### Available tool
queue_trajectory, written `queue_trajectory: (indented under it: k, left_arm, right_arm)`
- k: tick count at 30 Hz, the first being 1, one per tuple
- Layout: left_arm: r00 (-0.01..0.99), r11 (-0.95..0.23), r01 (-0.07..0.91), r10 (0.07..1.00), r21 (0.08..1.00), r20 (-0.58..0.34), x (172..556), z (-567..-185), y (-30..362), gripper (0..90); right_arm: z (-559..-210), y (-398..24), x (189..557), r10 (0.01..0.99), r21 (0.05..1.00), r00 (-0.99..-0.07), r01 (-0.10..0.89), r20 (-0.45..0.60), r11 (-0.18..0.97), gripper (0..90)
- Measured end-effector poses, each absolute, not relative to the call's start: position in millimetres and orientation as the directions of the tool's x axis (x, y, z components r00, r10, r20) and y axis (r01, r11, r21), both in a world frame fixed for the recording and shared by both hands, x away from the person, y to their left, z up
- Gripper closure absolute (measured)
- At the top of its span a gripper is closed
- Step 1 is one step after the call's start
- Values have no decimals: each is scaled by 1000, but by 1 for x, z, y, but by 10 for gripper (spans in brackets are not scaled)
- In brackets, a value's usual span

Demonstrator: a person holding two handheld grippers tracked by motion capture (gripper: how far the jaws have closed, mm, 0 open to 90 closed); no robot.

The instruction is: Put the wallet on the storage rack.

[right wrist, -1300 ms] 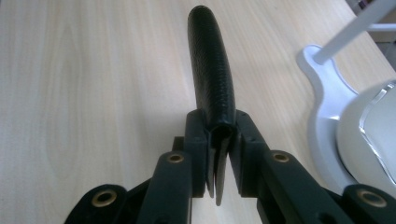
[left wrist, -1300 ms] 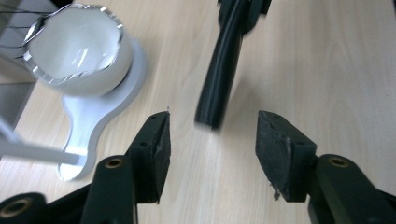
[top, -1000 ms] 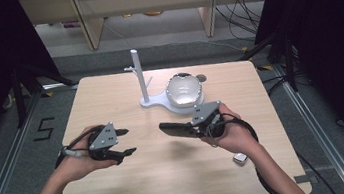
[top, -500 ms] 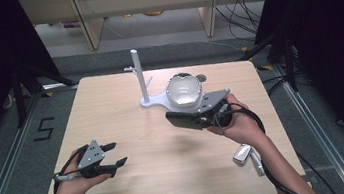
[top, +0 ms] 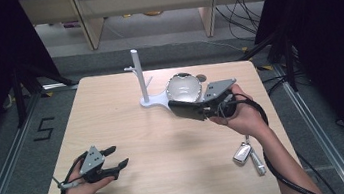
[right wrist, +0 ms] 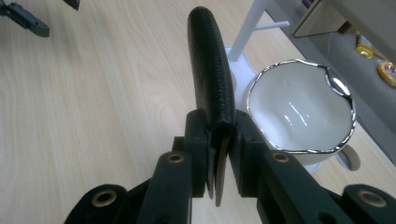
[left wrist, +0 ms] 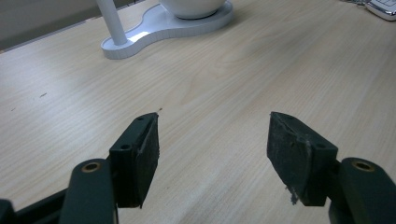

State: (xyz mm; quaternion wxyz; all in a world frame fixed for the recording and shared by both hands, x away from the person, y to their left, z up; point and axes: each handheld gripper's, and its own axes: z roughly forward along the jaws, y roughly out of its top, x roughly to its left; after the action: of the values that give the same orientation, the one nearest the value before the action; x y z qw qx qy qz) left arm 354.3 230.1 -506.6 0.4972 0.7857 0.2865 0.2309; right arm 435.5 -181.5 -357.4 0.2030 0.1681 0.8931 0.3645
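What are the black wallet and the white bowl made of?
The wallet looks like leather or fake leather: its black skin has a fine pebbly grain and a soft rounded fold. The pictures cannot tell which. The bowl looks like glazed ceramic: smooth, glossy white with bright glints inside and a thin silvery, wavy rim. The table looks like pale wood, with lengthwise grain lines, perhaps a laminate.

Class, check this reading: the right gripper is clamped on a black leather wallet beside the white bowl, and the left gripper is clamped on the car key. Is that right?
Not quite. The left gripper holds nothing: the left gripper view shows its jaws open over bare table. The car key lies near the right forearm. The right gripper is indeed clamped on the black wallet beside the white bowl.
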Motion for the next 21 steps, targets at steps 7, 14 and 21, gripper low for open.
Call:
queue_trajectory:
  k: [7,14,21]
  left_arm:
    - [723,-326,229,688,917,64,354,-510,232,332]
    - [711,-312,233,701,921,58,353,-510,233,331]
    - [715,-312,235,697,921,54,353,-512,232,328]
  right_arm:
    - [-345,-187,447,475,746,-844,148,-247,650,794]
    - [-340,-190,458,498,754,-831,158,-247,637,794]
    - [-332,-188,474,515,758,-821,169,-245,630,794]
